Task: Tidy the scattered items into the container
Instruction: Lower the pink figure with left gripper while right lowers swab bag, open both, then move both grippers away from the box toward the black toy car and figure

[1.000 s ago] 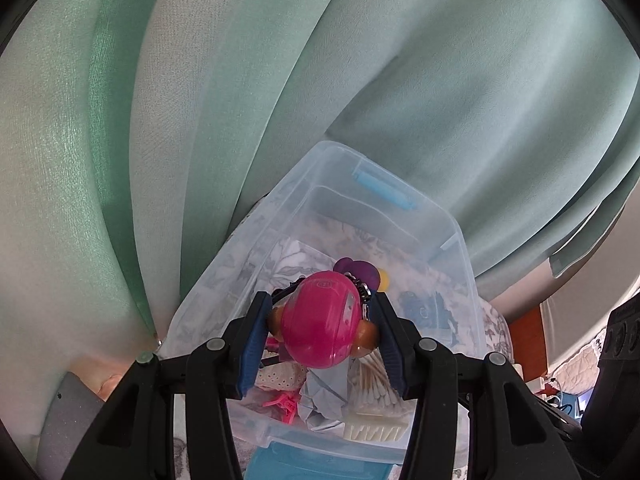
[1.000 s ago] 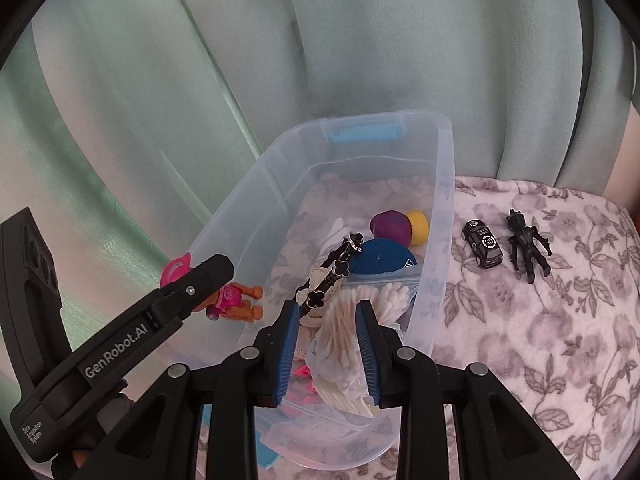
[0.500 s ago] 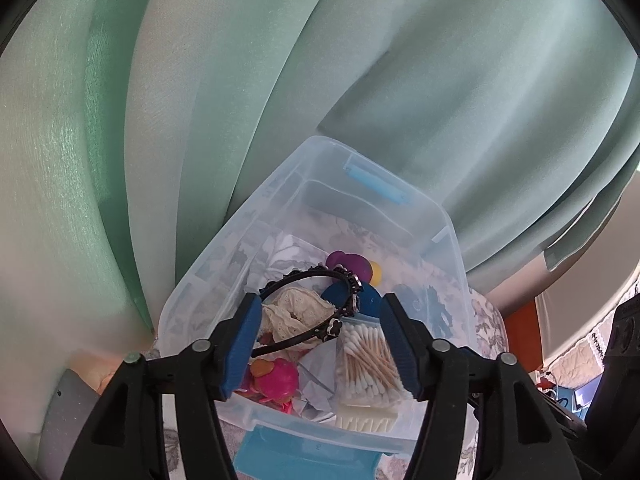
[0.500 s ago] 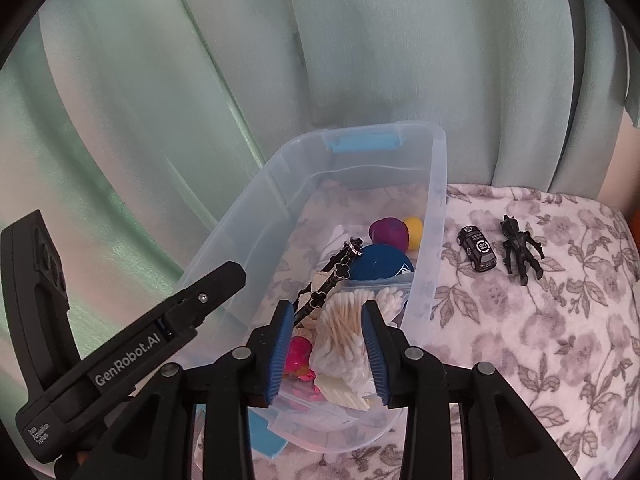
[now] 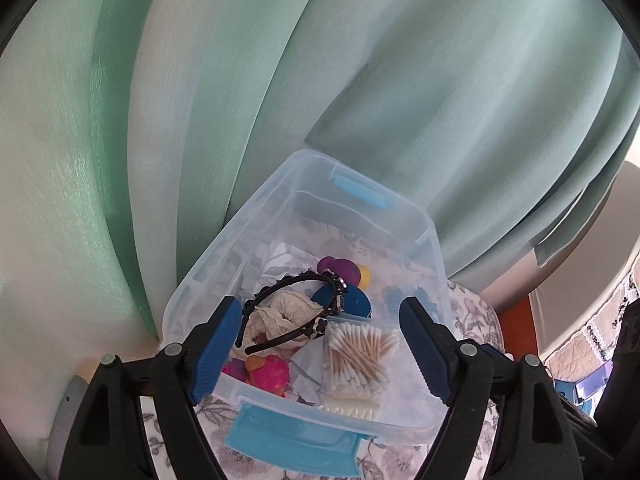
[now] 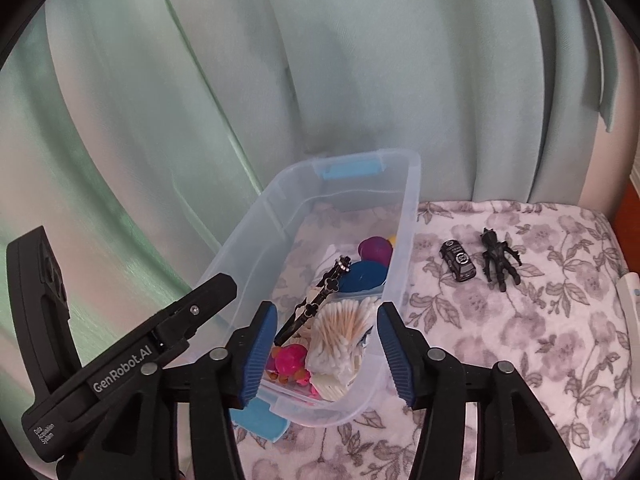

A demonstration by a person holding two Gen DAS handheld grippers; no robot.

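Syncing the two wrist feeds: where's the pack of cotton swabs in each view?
Left wrist: pack of cotton swabs sits low, right of centre, in the near end of the clear bin, beside the black headband.
Right wrist: swabs low centre, seen between the right tongs' blue pads, which do not touch them.
Shared landmark: the headband, just left of the swabs in both views.

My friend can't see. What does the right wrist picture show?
Open right tongs hover, widening, over a clear bin holding cotton swabs, a black headband and a pink toy. A toy car and black figure lie outside on the floral blanket.
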